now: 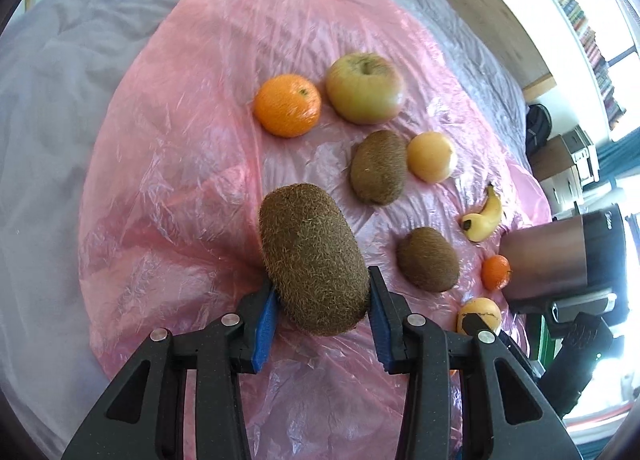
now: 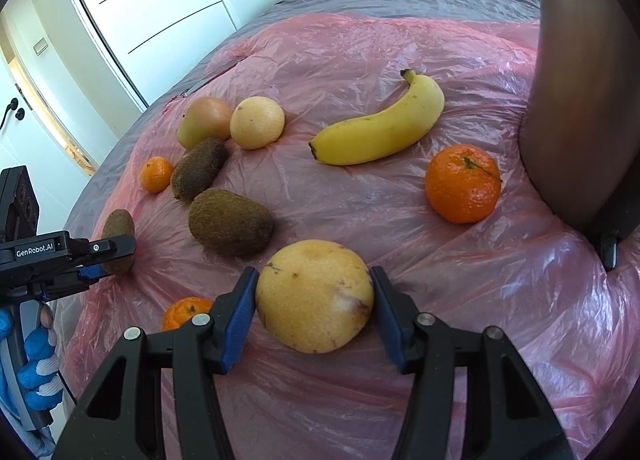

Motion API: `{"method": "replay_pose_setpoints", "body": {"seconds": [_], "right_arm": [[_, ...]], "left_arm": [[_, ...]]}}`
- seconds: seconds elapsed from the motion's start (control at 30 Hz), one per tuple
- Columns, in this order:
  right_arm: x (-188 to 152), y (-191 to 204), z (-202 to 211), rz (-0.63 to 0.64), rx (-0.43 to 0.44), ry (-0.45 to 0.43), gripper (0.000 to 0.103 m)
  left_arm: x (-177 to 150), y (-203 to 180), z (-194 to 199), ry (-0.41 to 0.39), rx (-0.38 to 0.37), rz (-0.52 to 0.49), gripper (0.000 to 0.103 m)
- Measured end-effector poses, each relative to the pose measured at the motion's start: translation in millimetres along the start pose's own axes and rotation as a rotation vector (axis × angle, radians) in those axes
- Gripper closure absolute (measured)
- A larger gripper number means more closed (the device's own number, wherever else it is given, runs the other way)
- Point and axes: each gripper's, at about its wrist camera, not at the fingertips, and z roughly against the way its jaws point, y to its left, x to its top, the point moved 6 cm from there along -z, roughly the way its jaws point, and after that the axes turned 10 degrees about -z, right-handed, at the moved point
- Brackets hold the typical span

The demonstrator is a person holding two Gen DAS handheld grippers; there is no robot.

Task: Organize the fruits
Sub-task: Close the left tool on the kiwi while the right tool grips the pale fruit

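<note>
left gripper (image 1: 320, 314) fingers clamp your kiwi (image 1: 314, 258) | right gripper (image 2: 314, 312) pinches yellow fruit (image 2: 314, 296) | soft, bruisable: hold midsections gently

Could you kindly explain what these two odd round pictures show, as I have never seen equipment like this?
A person holds hand-held tongs in each hand; a wide-angle camera on each looks along its fingers. The left tongs are shut on a kiwi. In the other view the right tongs are shut on a pale yellow round fruit. The rest lies on a pink plastic sheet over a grey bed: a banana, tangerines, kiwis, an apple. A blue-gloved hand shows at the edge.
</note>
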Motion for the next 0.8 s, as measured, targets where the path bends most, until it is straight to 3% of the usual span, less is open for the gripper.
{"method": "replay_pose_setpoints", "body": {"seconds": [0.43, 0.63, 0.8], "right_arm": [[-10, 13, 48, 0.004, -0.007, -0.035, 0.030], [-19, 11, 86, -0.003, -0.011, -0.067, 0.030], [-34, -9, 123, -0.027, -0.038, -0.098, 0.030]], "left_arm": [[-2, 2, 53, -0.083, 0.062, -0.071, 0.067], [-14, 0, 91, -0.118, 0.131, -0.166, 0.067], [-30, -23, 110, -0.112, 0.125, -0.245, 0.067]]}}
